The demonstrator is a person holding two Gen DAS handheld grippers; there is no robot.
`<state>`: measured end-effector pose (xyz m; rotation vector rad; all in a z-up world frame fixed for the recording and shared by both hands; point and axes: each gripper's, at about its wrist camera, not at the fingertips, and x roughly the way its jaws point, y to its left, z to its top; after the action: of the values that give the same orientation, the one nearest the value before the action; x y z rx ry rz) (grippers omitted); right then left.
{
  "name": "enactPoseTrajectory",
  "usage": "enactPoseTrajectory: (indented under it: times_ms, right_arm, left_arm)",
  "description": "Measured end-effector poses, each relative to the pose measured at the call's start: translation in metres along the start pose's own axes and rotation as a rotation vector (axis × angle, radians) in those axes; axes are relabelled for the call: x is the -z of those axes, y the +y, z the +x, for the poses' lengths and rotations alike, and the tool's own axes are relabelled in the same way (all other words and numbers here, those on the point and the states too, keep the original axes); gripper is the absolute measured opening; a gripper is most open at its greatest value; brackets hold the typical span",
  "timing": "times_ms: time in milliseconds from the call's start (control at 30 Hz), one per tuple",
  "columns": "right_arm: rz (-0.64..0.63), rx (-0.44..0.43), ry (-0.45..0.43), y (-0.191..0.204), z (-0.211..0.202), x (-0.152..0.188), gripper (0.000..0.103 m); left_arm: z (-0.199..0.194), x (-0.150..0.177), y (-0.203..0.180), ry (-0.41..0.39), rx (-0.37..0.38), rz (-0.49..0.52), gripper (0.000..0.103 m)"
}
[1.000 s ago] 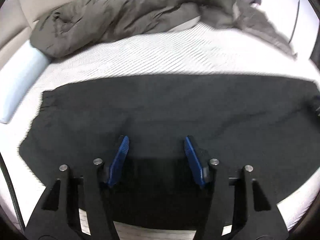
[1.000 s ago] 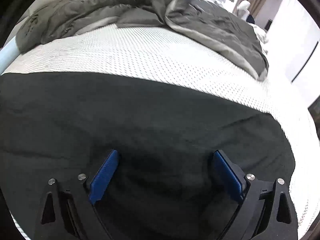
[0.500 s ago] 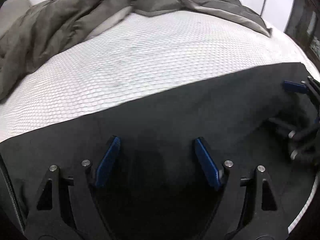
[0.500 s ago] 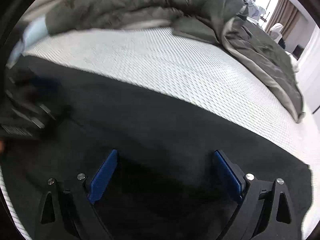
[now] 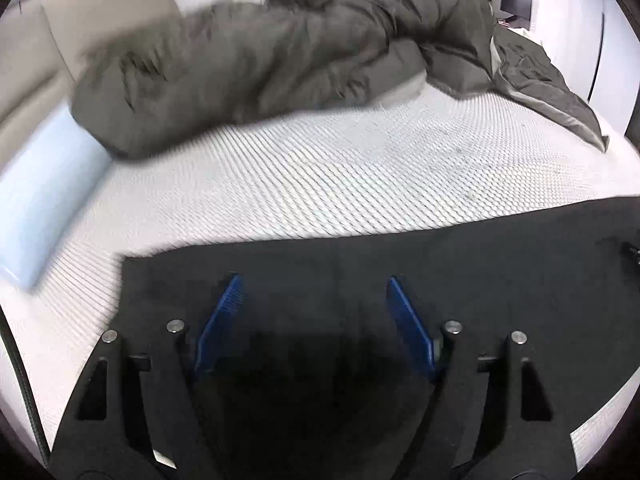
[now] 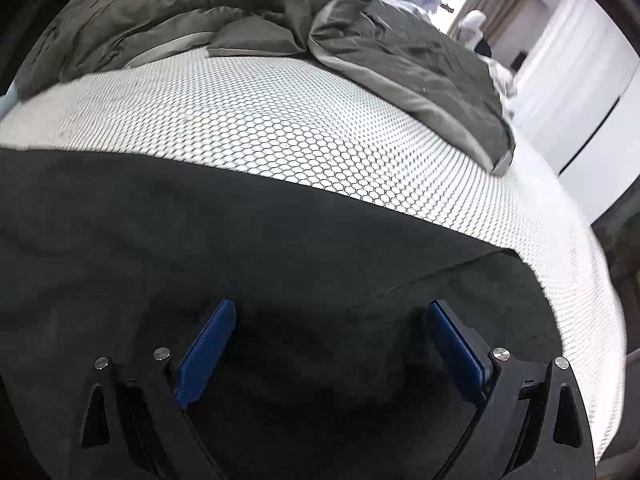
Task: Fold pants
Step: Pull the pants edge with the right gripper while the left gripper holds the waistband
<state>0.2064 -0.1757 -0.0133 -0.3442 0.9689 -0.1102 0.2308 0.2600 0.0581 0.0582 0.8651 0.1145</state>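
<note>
The bed [image 5: 360, 184] fills both views: a white mattress with a honeycomb weave, bare across the middle. A grey duvet [image 5: 280, 52] lies heaped from 10 to 2 o'clock in my left view, and trails toward 2 o'clock in my right view. A pale blue pillow [image 5: 44, 200] sits at 9 o'clock on the left.

The pants [image 6: 200, 232] lie spread flat on the near part of the bed, from 3 round to 8 o'clock in the left view and from 9 round to 4 o'clock in the right. In the left view a square corner shows at 8 o'clock. In the right view a seam or hem line runs toward 3 o'clock.

My left claw [image 5: 314, 312] hangs over the black cloth with its blue pads apart; the jaws have just been opening and then eased in slightly, with nothing pinched between them. My right claw [image 6: 332, 340] stands wide over the cloth, also holding nothing.

Assessment: the fabric looks soft, limp and light, with a matt nap that should not slip. It will sag and drag, so I judge a grip at the edge is needed: the left at the 8 o'clock corner, the right at the hem end.
</note>
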Motion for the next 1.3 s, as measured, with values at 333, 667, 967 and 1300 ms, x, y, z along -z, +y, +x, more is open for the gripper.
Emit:
enactPoseTrajectory:
  times_ms: [333,667,967,1300]
  right_arm:
    - [-0.179,-0.003,-0.051,0.05,-0.012,0.001,0.097]
    - [-0.173,0.009,-0.042,0.048,-0.009,0.001,0.097]
    - [-0.148,-0.029,-0.042,0.043,-0.011,0.008,0.097]
    - [-0.157,-0.131,-0.102,0.059,-0.04,0.006,0.097]
  left_arm:
    - [0.063,0.019,0.037,0.15,-0.11,0.004,0.004]
    - [-0.011,0.05,0.067,0.058,-0.013,-0.088,0.007]
    - [0.0,0.079,0.102,0.14,-0.07,-0.162,0.003]
    - [-0.068,0.108,0.047,0.042,0.08,-0.1,0.045]
